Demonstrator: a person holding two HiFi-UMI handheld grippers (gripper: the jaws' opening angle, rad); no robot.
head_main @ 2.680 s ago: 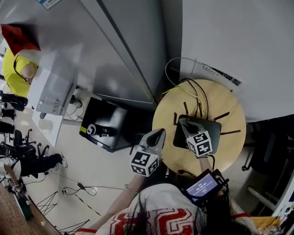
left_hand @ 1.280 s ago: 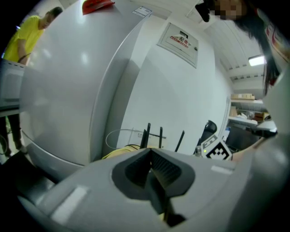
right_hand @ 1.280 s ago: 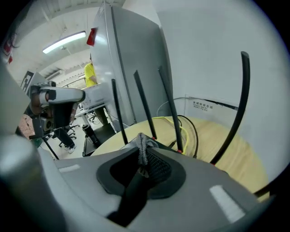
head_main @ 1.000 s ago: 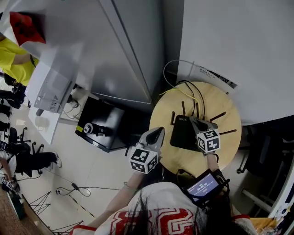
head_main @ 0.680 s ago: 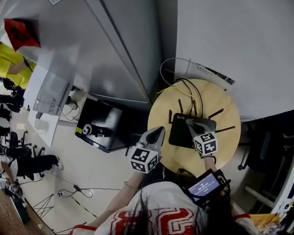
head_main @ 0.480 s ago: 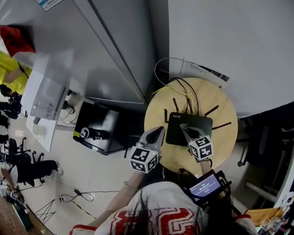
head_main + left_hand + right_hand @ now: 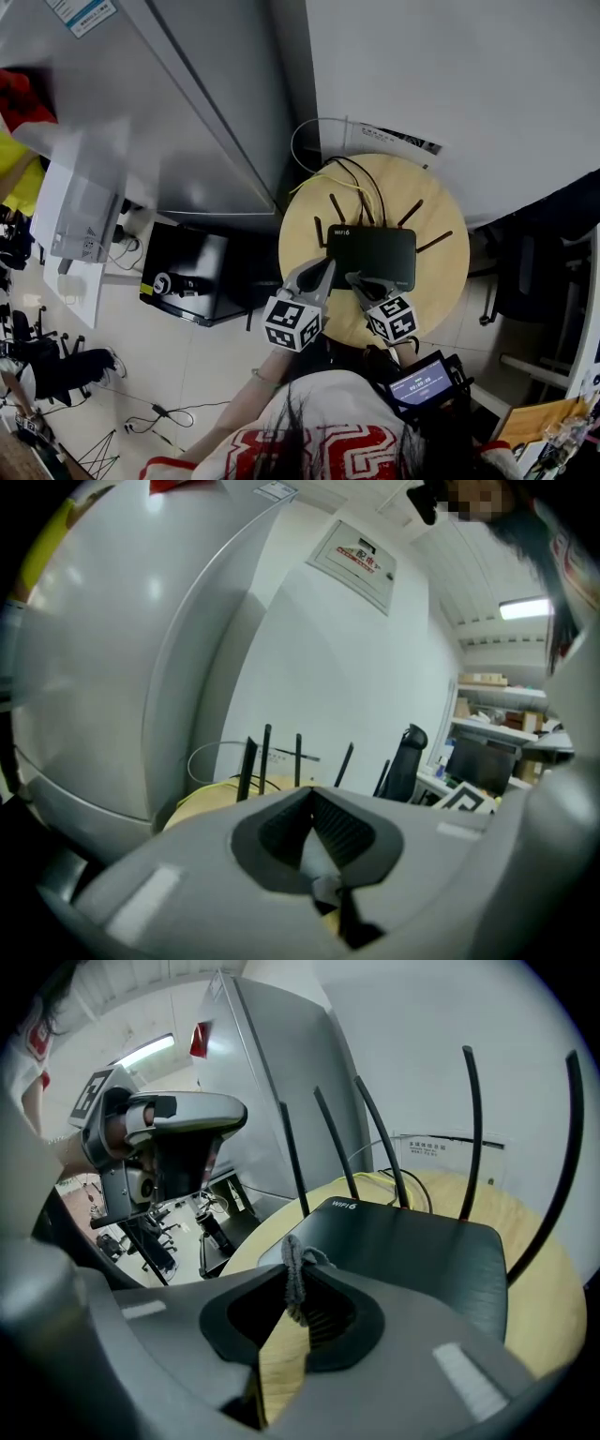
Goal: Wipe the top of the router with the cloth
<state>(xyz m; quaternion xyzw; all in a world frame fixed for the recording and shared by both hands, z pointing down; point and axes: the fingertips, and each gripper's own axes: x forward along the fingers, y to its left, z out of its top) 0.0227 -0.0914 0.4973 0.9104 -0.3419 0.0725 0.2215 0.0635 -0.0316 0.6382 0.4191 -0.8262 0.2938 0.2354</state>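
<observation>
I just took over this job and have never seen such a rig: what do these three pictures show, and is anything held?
No robot arm here: a person holds a two-jaw gripper in each hand. The head view looks down from a camera on the person's head; the two gripper views ride on the grippers and look along their jaws. On the round wooden table lies a black router with antennas. The right gripper has its jaws shut on a grey cloth at the router's near edge. The left gripper hangs beside it, jaws together, holding nothing.
</observation>
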